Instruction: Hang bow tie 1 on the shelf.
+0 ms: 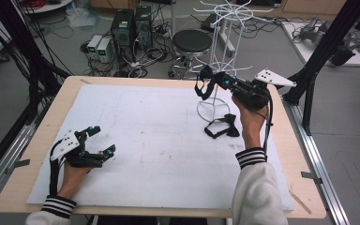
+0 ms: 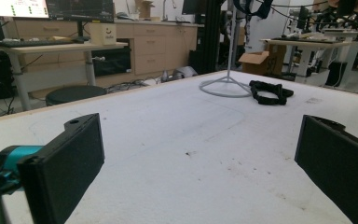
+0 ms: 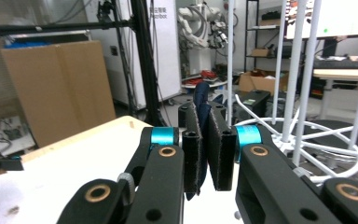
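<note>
In the high view my right gripper (image 1: 219,79) is held up beside a white wire display rack (image 1: 223,44) at the table's far right. It is shut on a black bow tie with a strap (image 1: 204,87), which dangles from the jaws. The right gripper view has dark fabric (image 3: 202,99) pinched between the two pads (image 3: 222,144), with the rack's wires (image 3: 299,70) just to the right. A second black bow tie (image 1: 222,126) lies on the white mat (image 1: 145,140) by the rack's ring base (image 1: 201,111). My left gripper (image 1: 102,139) rests low at the near left, open with nothing between its jaws (image 2: 198,140).
The mat covers a wooden table (image 1: 65,98). Behind the table stand a black stool (image 1: 192,41) and computer towers (image 1: 131,26) amid floor cables. A black frame post (image 1: 321,51) rises at the right. The left gripper view has the second bow tie (image 2: 270,92) and the rack base (image 2: 223,87) far ahead.
</note>
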The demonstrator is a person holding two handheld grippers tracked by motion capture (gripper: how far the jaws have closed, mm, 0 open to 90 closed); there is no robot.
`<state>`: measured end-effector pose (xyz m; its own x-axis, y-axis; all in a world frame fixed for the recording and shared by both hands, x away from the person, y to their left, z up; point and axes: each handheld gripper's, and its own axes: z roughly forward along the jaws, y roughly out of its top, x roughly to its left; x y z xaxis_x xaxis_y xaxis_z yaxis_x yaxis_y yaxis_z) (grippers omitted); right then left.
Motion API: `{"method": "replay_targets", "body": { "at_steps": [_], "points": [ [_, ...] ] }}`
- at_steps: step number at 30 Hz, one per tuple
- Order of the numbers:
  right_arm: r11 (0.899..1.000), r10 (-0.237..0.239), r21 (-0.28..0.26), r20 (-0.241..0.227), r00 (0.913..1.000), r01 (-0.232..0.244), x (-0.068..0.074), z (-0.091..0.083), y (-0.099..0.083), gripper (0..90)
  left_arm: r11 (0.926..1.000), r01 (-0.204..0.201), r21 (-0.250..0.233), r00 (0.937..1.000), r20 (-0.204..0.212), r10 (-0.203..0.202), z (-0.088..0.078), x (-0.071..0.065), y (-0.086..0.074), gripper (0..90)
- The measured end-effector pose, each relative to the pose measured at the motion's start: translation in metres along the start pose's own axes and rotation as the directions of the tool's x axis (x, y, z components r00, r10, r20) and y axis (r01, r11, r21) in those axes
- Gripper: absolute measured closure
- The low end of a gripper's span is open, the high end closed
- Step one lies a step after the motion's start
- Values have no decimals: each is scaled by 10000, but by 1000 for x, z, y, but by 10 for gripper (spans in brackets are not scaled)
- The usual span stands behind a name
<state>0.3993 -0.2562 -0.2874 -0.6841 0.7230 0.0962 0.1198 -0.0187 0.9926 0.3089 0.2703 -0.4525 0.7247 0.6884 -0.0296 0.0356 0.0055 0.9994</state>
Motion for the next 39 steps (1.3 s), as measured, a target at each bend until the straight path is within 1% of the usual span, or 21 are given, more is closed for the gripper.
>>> {"method": "replay_targets", "body": {
  "at_steps": [1,7,9,12,17,18,20,23,29,30,33,34,35,36,38,39],
  "points": [
    [10000,-93,29,60,9999,93,0,0,0,855,10000,-5,-5,10000,-2,5,0,0,0,18],
    [9996,-215,168,201,9996,211,1,-3,1,853,10000,-37,-69,10000,53,38,-1,0,0,18],
    [9992,-352,206,230,9991,347,2,-2,2,852,10000,-34,-87,10000,62,35,-1,0,-1,18],
    [9987,-420,319,362,9985,409,3,-2,2,849,10000,-46,-87,9999,116,47,-1,0,-1,18],
    [9981,-510,366,449,9977,493,4,-2,2,840,9999,-46,-114,9999,127,48,-2,0,-1,18],
    [9974,-602,418,537,9967,580,5,-2,2,839,9999,-48,-96,9999,128,49,-2,0,-1,18],
    [9968,-711,410,517,9961,690,6,-2,3,837,10000,-49,-82,9999,96,50,-2,0,-1,18],
    [9945,-907,585,650,9938,870,7,-3,4,829,10000,-59,-62,9999,96,59,-2,0,-1,18],
    [9913,-1167,714,947,9886,1102,9,-5,5,771,10000,-68,-59,9999,99,69,-2,0,-1,18],
    [9906,-1214,749,982,9877,1143,9,-5,5,753,9999,-65,-78,9999,88,65,-2,0,-1,18],
    [9891,-1302,847,1200,9842,1205,9,-5,4,653,10000,-74,-64,9999,92,74,-2,-1,-1,18],
    [9885,-1331,900,1336,9820,1217,9,-6,5,624,9999,-79,-62,9999,93,80,-2,-1,-1,18],
    [9880,-1377,883,1334,9815,1266,9,-6,5,602,10000,-83,-55,9999,94,83,-2,-1,-1,18],
    [9884,-1367,845,1324,9817,1263,10,-5,5,541,9999,-79,-62,9999,91,80,-2,-1,-1,18],
    [9896,-1312,800,1576,9787,1198,12,-5,5,397,10000,-81,-56,9999,91,81,-2,-1,-1,18],
    [9907,-1252,735,1623,9788,1145,12,-5,6,338,10000,-80,-49,9999,88,80,-2,-1,-1,18]
  ]
}}
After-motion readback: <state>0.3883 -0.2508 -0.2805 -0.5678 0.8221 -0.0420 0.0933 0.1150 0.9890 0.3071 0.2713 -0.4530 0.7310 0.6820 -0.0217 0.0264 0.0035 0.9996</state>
